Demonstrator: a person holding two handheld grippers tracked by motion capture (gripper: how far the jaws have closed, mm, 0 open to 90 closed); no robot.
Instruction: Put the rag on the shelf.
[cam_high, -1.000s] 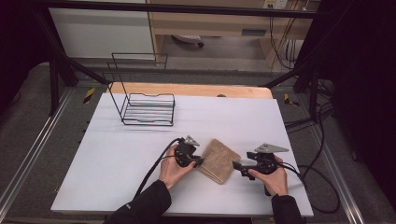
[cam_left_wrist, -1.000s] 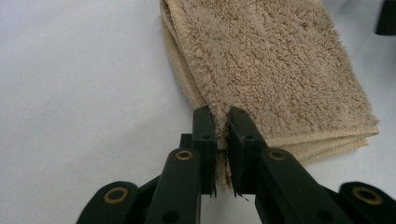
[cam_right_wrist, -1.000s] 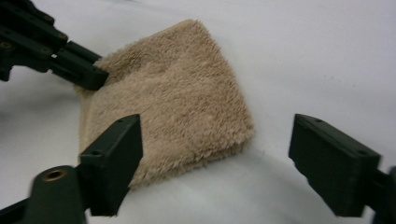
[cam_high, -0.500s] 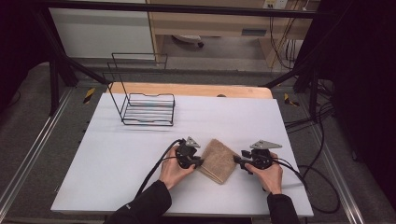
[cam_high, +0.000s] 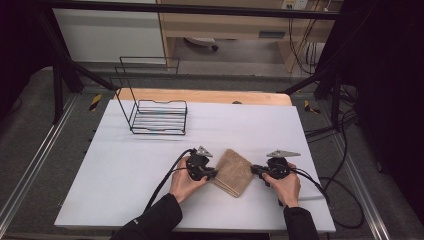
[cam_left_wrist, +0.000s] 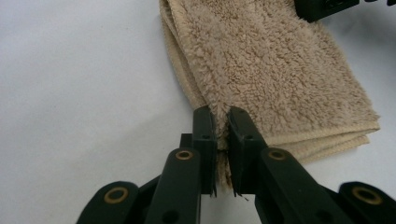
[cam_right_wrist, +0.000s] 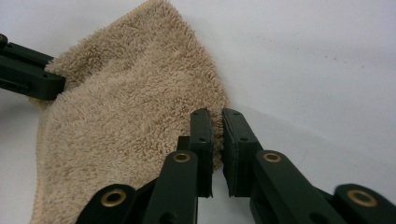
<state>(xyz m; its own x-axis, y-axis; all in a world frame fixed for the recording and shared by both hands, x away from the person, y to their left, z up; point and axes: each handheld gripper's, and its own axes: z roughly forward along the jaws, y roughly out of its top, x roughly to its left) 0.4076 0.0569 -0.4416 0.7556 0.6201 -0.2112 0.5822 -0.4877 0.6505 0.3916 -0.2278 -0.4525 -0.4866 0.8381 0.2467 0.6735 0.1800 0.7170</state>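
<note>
While the folded towel (cam_high: 232, 172) lies near the table's (cam_high: 125, 165) near edge, my left gripper (cam_left_wrist: 222, 122) pinches its left side, my right gripper (cam_right_wrist: 215, 122) has just clamped its right; lifting remains, I judge.

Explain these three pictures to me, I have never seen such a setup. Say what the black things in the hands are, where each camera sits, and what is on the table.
A person sits at a white table and holds a black two-jaw tool in each hand. The high view looks down from above the person's side: the left tool and the right tool meet a folded beige terry towel from opposite sides. A black wire rack stands farther back on the table.

The other two pictures come from small cameras riding on the tools, looking along their jaws. In the left gripper view, the jaws are shut on the towel's edge. In the right gripper view, the jaws have just been closing, and towel pile sits pinched between them at a corner. So both tools grip the towel.
</note>
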